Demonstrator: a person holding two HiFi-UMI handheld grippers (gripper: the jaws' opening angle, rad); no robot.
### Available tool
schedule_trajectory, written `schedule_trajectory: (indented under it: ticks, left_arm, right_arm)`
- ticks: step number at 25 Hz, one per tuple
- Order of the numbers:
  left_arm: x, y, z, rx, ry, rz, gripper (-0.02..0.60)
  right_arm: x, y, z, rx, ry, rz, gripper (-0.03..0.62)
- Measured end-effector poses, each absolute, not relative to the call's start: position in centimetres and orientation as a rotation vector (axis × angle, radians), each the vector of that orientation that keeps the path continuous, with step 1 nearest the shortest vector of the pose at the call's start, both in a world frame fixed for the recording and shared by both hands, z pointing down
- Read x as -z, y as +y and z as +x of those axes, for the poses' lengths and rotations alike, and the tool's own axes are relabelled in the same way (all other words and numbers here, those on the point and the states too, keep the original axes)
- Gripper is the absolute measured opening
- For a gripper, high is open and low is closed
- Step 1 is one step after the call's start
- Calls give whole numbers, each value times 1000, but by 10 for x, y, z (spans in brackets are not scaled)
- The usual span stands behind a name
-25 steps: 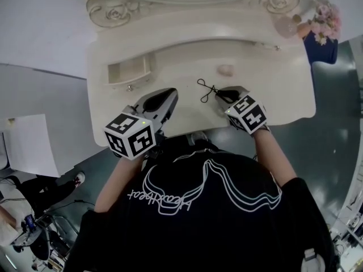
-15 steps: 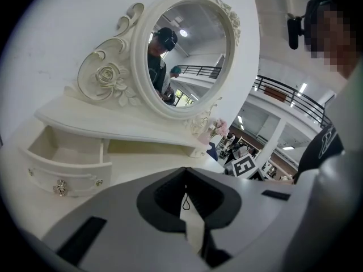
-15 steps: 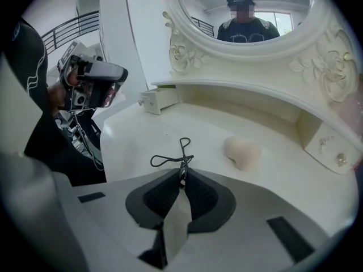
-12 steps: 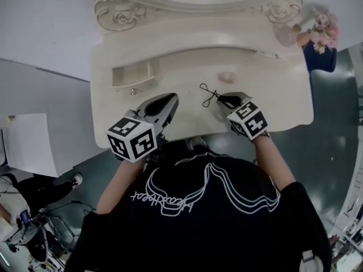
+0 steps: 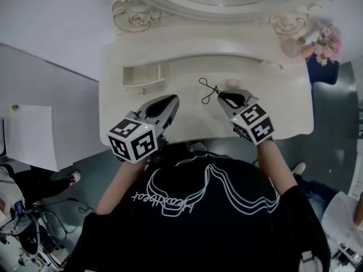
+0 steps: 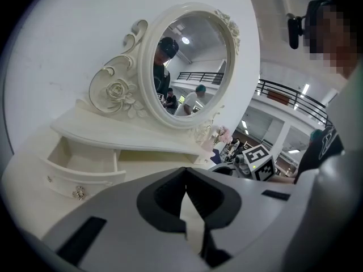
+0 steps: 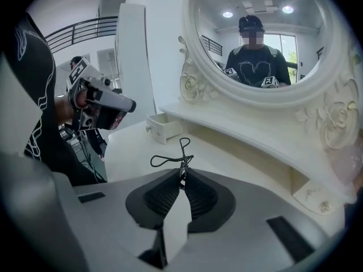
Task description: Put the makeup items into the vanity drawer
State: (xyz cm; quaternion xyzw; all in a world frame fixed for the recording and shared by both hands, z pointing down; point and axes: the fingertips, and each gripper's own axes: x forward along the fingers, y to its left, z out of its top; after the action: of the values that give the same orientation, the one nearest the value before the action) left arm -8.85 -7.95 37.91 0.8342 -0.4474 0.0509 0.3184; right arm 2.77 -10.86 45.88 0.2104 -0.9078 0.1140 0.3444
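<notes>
One makeup item is being held in the right claw (image 5: 222, 95): a slim black wire tool, by its look an eyelash curler (image 5: 207, 90). In the right gripper view the claw's two jaws are pressing together on the curler's stem (image 7: 183, 156). Its two thin loop handles are sticking out just ahead of the tips, one pointing forward and the other curling off to the claw's left. The wire is looking dark and glossy against the cream surface (image 5: 283, 109) under it.

Two claws are showing in all. The left claw (image 5: 170, 100) is hovering well to the left of the right one. In its own view its jaws (image 6: 185, 171) are meeting at the tips with nothing between them.

One small drawer (image 5: 144, 86) is standing open, ahead of the left claw and slightly to its left. From the right claw it is lying far ahead and to the left (image 7: 164, 126), and its inside is looking bare. One small pale pink lump (image 5: 231, 84) is resting on the surface just beyond the right claw's tips, too small to name. One oval mirror (image 6: 187, 67) in a carved cream frame is rising beyond both claws. One bunch of pink flowers (image 5: 328, 38) is sitting in one dark blue vase (image 5: 322, 69), far off to the right claw's right.
</notes>
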Motion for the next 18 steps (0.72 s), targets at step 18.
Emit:
schedule_trajectory:
  ticks: [18]
  left_arm:
    - [-367,-69,-172,-70,-1344,2111,6]
  right_arm:
    - [-396,-140,-82,-126,-2514,464,34]
